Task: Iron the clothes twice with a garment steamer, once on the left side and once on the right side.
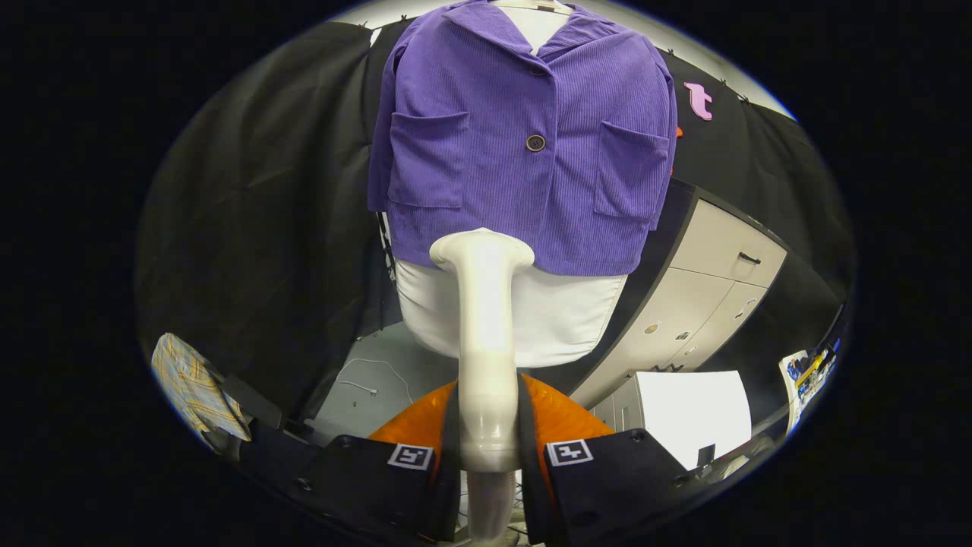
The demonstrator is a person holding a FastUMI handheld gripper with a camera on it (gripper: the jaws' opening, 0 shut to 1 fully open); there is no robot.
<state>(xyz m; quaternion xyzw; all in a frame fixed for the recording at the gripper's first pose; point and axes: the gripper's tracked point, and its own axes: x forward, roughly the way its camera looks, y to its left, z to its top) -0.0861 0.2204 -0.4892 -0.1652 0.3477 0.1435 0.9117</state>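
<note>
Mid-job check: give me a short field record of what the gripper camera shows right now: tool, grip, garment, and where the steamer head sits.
tool: white steamer, upright between the fingers
gripper: shut on the steamer's handle
garment: purple jacket on a white mannequin, buttoned, two front pockets
steamer head: at the jacket's lower hem, near the middle; contact cannot be told
background: cabinet behind the mannequin, plaid cloth low beside the fingers

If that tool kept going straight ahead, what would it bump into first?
Probably the purple corduroy jacket: the white steamer wand gripped by the tool leads, its head at the jacket's hem, though depth is unclear.
</note>
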